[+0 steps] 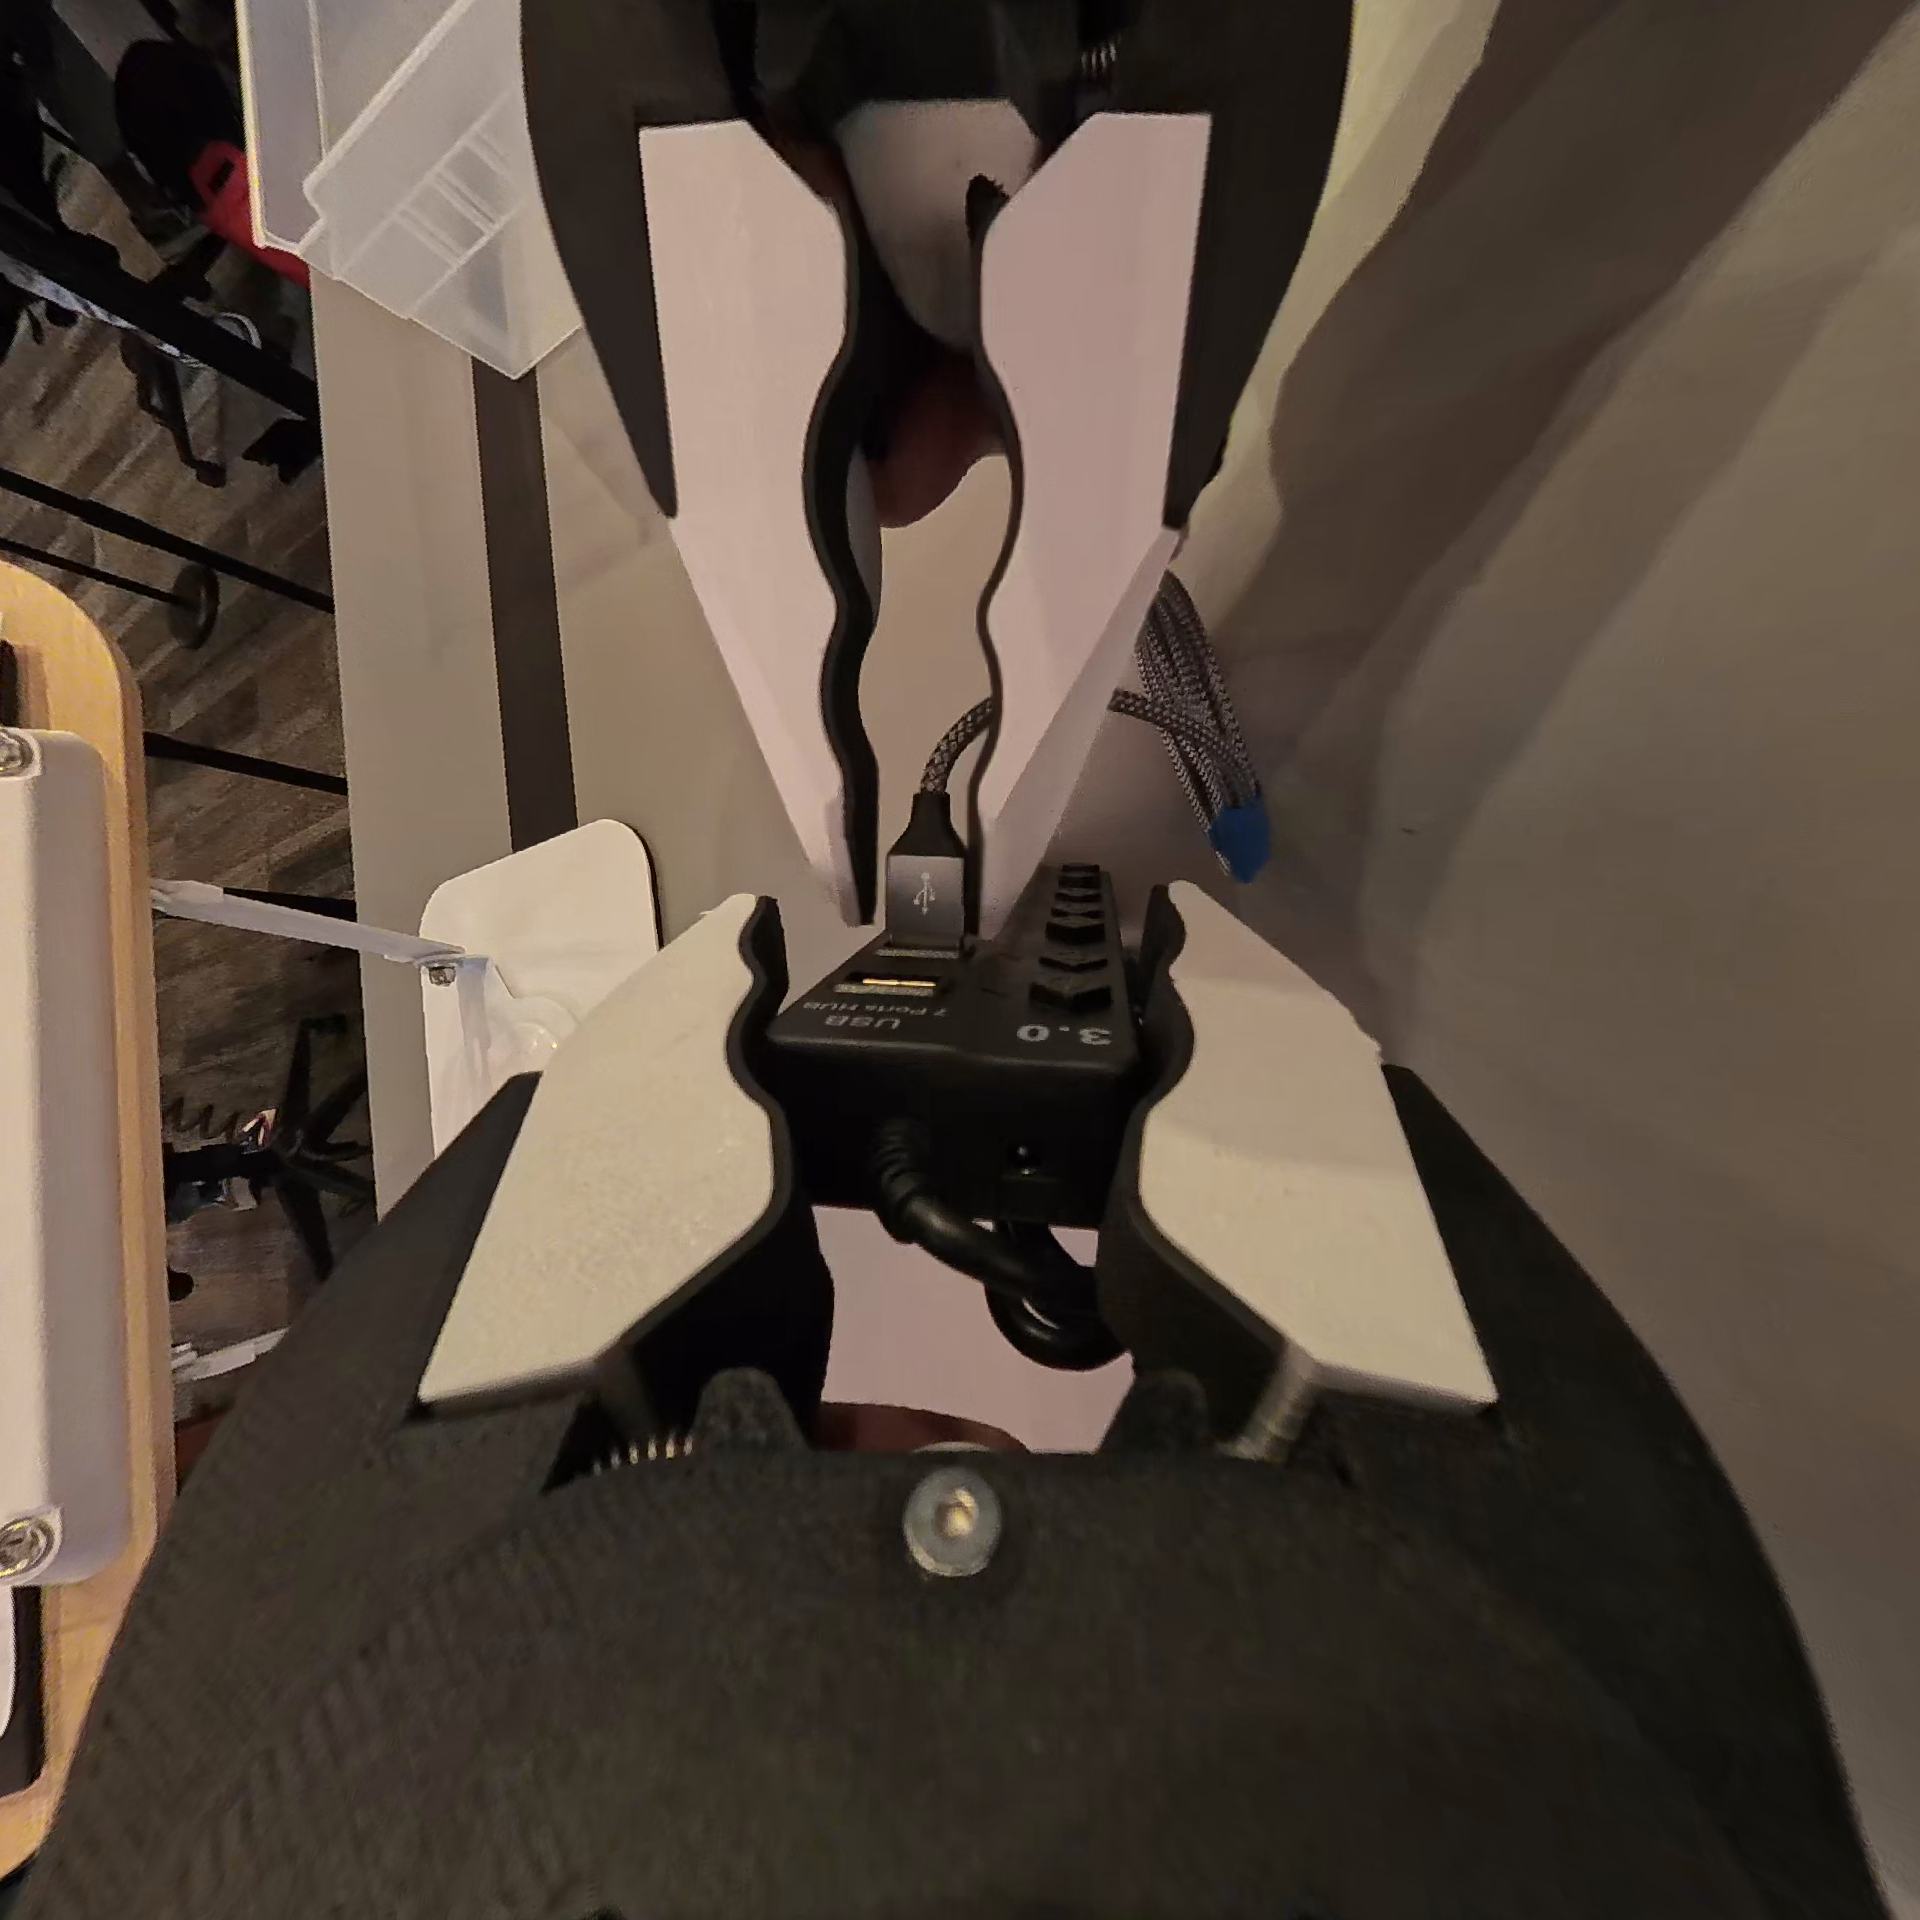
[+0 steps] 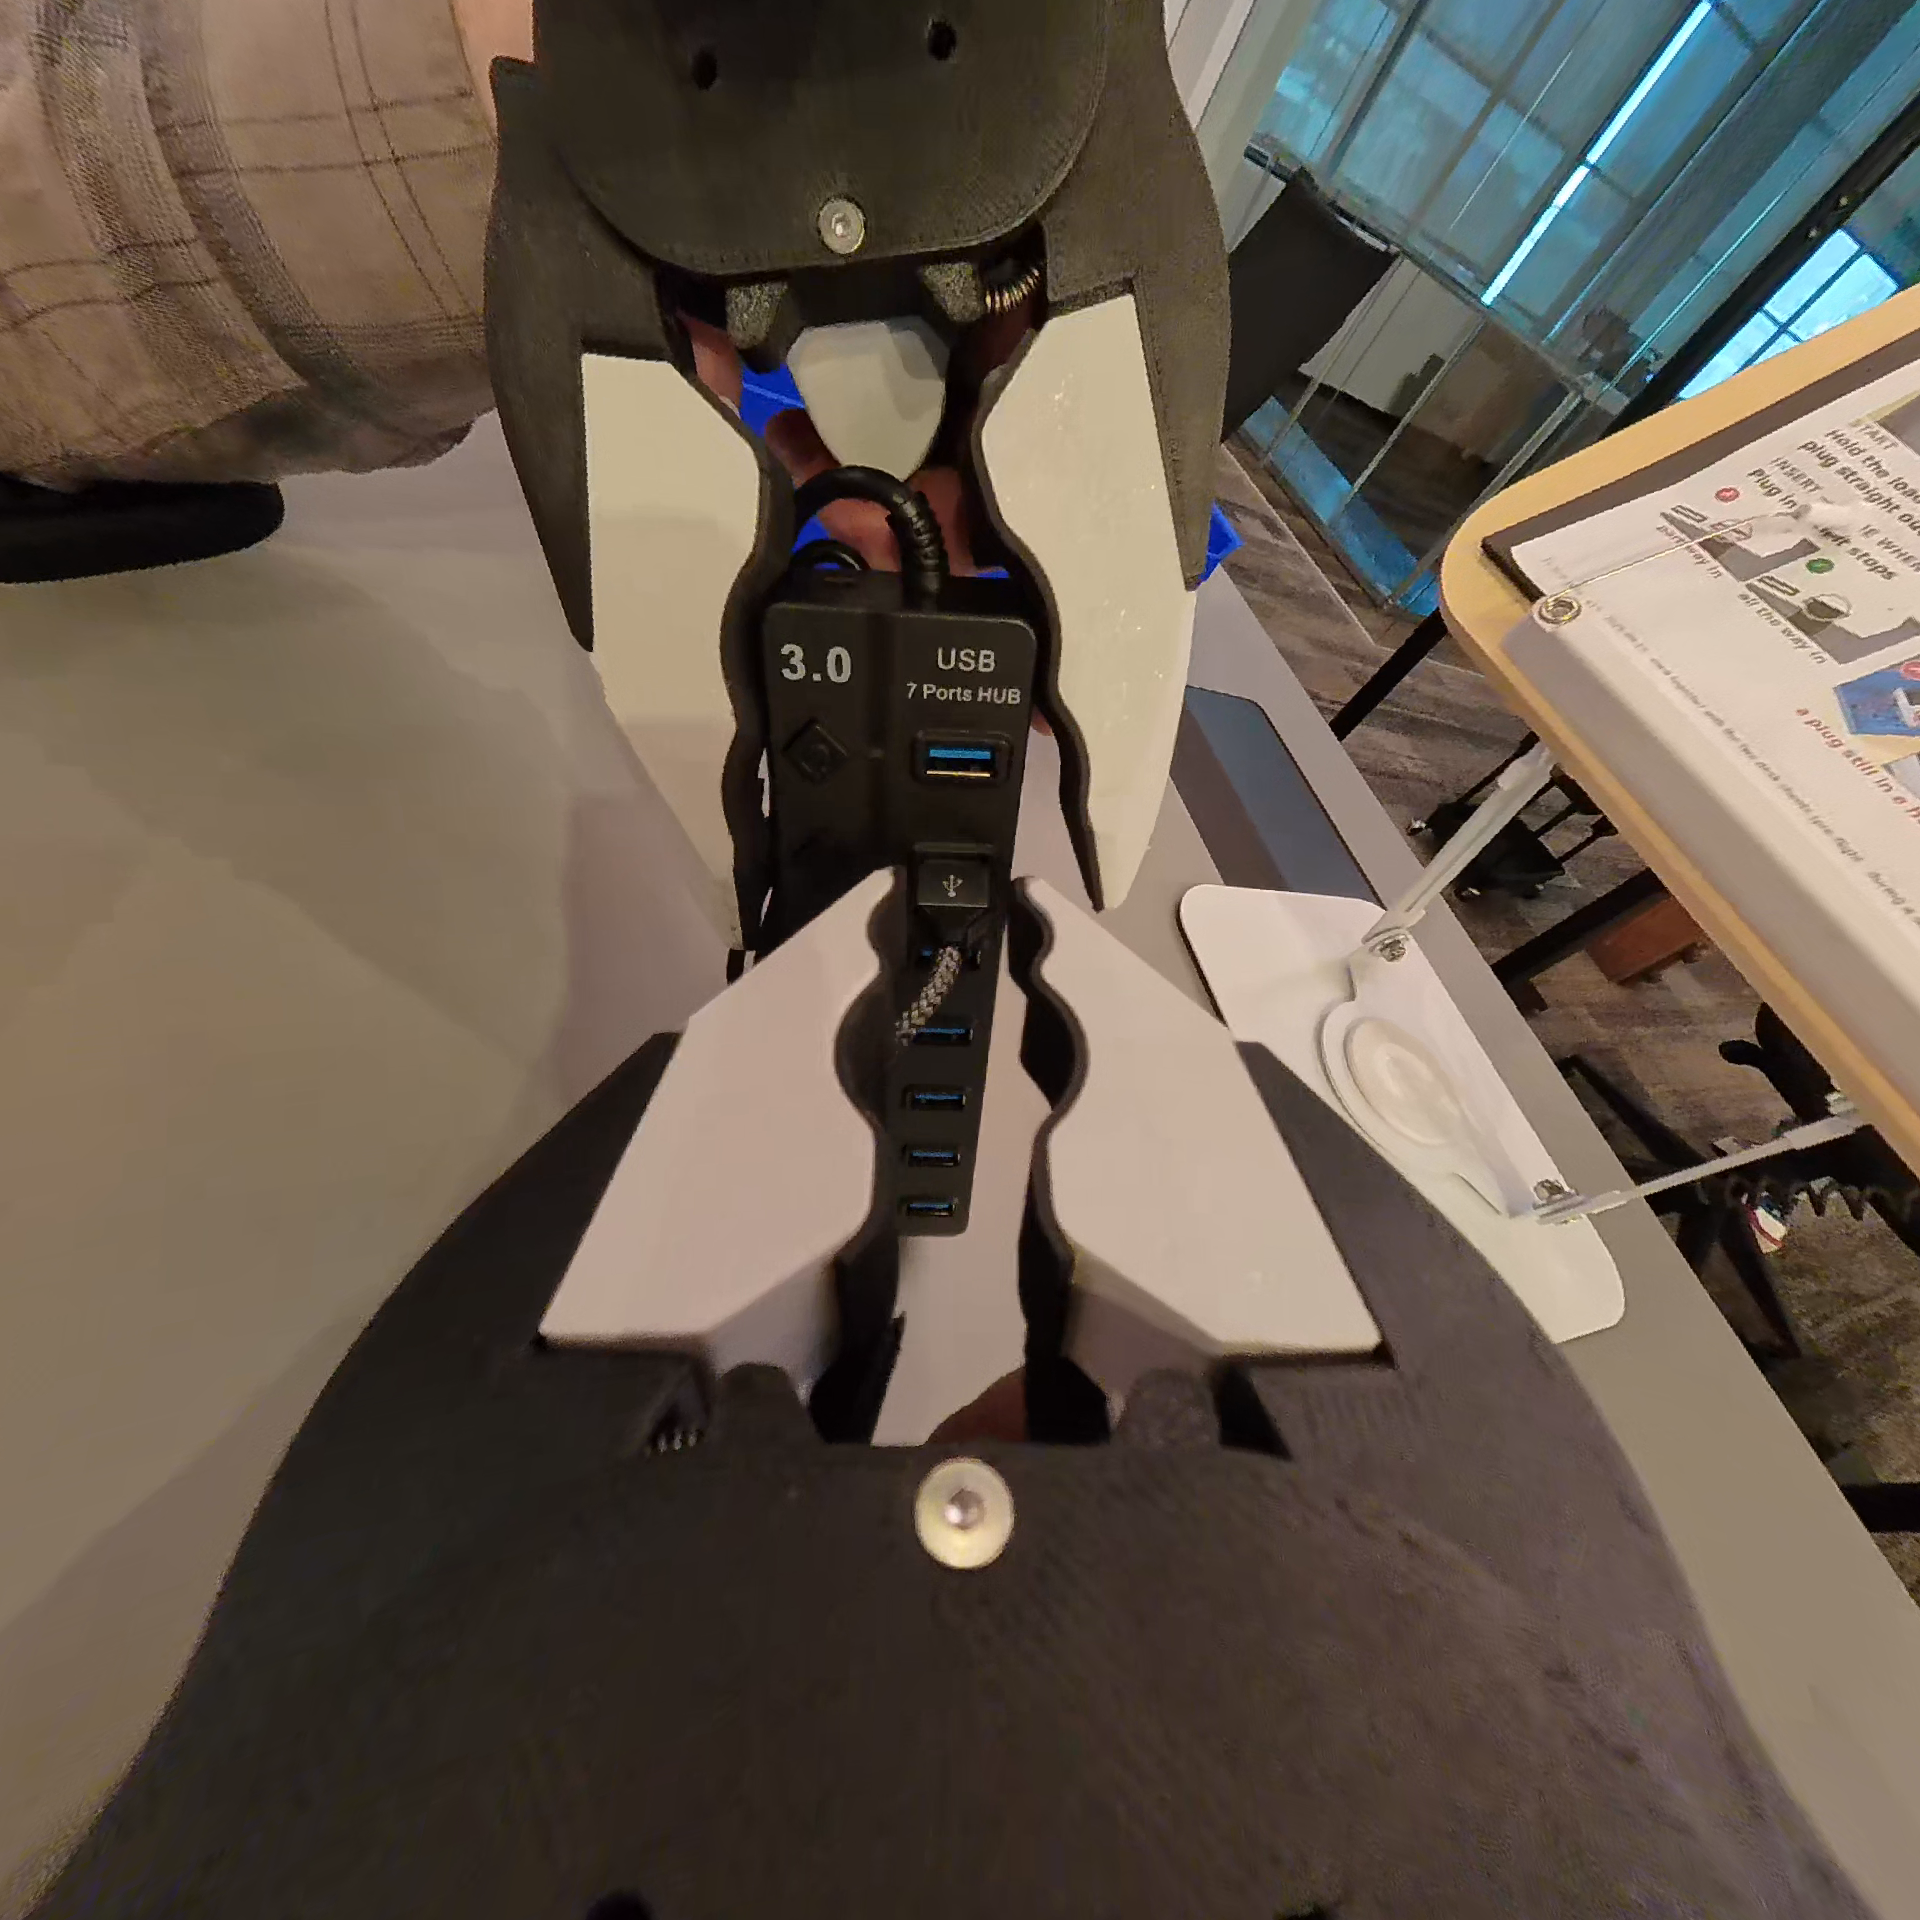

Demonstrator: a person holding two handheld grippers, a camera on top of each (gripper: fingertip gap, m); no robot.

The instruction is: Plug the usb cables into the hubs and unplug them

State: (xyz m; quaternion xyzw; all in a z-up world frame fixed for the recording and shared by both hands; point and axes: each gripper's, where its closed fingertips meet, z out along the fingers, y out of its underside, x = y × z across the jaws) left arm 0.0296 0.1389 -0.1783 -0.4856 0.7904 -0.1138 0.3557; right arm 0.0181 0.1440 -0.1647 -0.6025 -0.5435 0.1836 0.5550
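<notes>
A black multi-port USB hub [image 1: 935, 1101] is clamped across its width by my left gripper [image 1: 961, 914], held over the white table. My right gripper [image 2: 956, 888] reaches in from the opposite side and is shut on a black USB plug [image 2: 954, 883] with a grey braided cable. The plug [image 1: 925, 888] stands in the second port from the labelled end of the hub [image 2: 894, 665]. The first blue port [image 2: 961, 758] is empty. In the left wrist view the right gripper [image 1: 920, 904] comes down from the top. The hub's own black cord [image 1: 997, 1257] loops between my left fingers.
The rest of the braided cable [image 1: 1184, 707] is coiled with a blue tie [image 1: 1242, 836] on the table [image 2: 312, 831]. A white stand base [image 2: 1455, 1143] sits by the table's edge. A wooden board with a printed sheet [image 2: 1714, 623] is at the right. A clear plastic bin [image 1: 416, 177] stands farther off. Less than 4 cm separates the two grippers' tips.
</notes>
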